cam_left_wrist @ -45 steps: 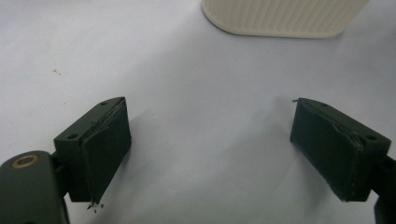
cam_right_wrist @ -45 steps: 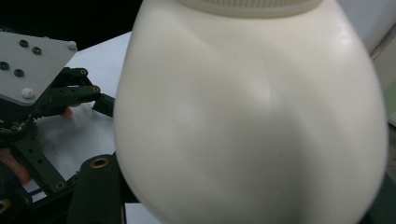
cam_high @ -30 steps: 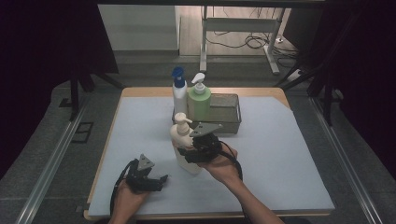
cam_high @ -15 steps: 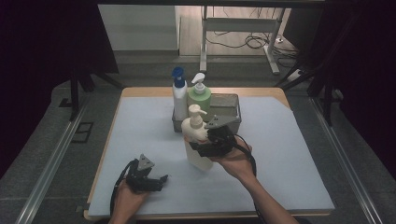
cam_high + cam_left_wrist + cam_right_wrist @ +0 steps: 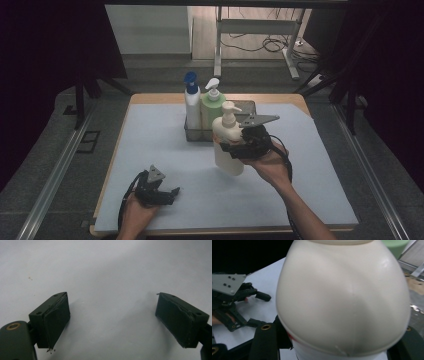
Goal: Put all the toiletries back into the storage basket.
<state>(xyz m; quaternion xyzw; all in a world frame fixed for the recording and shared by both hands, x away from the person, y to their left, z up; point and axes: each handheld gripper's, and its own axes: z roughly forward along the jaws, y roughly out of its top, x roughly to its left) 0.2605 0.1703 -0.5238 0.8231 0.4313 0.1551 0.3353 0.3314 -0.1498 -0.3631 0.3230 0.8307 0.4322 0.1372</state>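
My right gripper (image 5: 231, 148) is shut on a cream pump bottle (image 5: 227, 164) and holds it upright above the white mat, just in front of a grey wire basket (image 5: 247, 104). Up close in the right gripper view, the bottle's rounded body (image 5: 342, 297) sits between the two black jaws. A white bottle with a blue cap (image 5: 191, 107) and a green pump bottle (image 5: 212, 111) stand in the basket's left end. My left gripper (image 5: 172, 196) rests at the front left of the mat, open; its jaws (image 5: 112, 315) stand wide with bare mat between them.
The white mat (image 5: 150, 140) covers a wooden table with dark floor and rails on both sides. The basket's right part holds no bottle. The left gripper (image 5: 260, 309) lies beyond the bottle in the right gripper view.
My right gripper has carried the cream bottle up and to the right, closer to the basket's front. The left gripper has stayed where it was.
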